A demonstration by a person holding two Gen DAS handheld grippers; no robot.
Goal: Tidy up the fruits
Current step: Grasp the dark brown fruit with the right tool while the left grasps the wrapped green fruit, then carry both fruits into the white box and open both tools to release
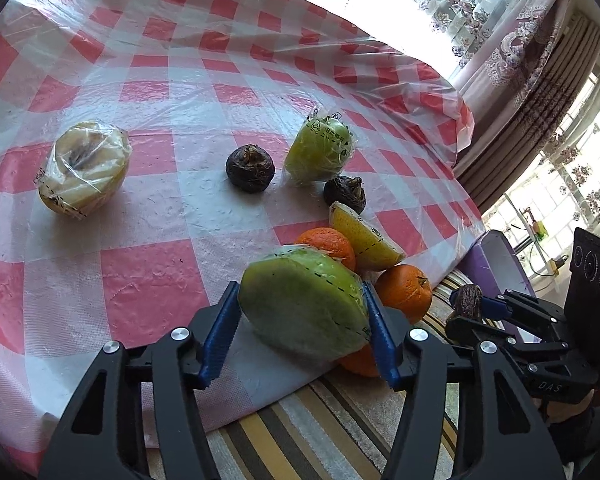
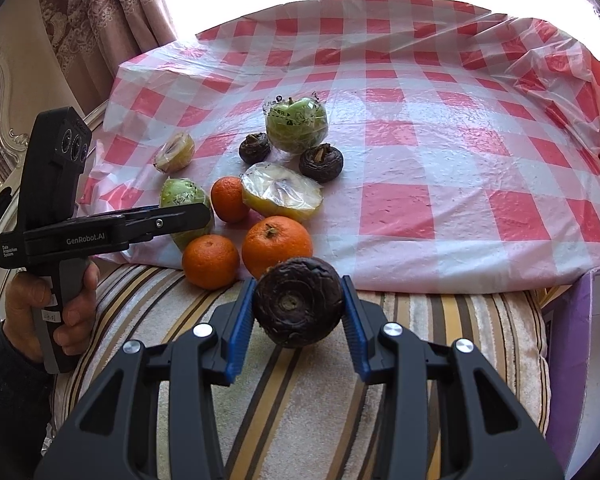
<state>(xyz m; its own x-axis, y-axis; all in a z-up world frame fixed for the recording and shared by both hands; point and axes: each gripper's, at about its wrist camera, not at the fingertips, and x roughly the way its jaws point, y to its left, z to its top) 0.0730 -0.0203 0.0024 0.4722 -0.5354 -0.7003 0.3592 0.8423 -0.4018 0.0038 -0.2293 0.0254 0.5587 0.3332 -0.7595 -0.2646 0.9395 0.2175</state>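
My left gripper [image 1: 300,312] is shut on a plastic-wrapped green fruit half [image 1: 304,304], held at the near edge of the checked cloth [image 1: 148,280]. My right gripper [image 2: 298,308] is shut on a dark water chestnut [image 2: 298,302], held above the striped cushion [image 2: 300,400]. On the cloth lie a wrapped whole green fruit [image 2: 297,124], two more water chestnuts [image 2: 254,147] [image 2: 321,162], a wrapped yellow fruit half [image 2: 282,196], another wrapped half [image 1: 84,170] farther left, and three oranges [image 2: 277,245] [image 2: 210,261] [image 2: 229,199]. The left gripper also shows in the right wrist view [image 2: 180,212], the right one in the left wrist view [image 1: 470,304].
The red-and-white checked plastic cloth covers a raised surface; its near edge drops to the striped cushion. A purple box [image 2: 572,360] stands at the right. Curtains [image 1: 532,72] and bright windows lie behind.
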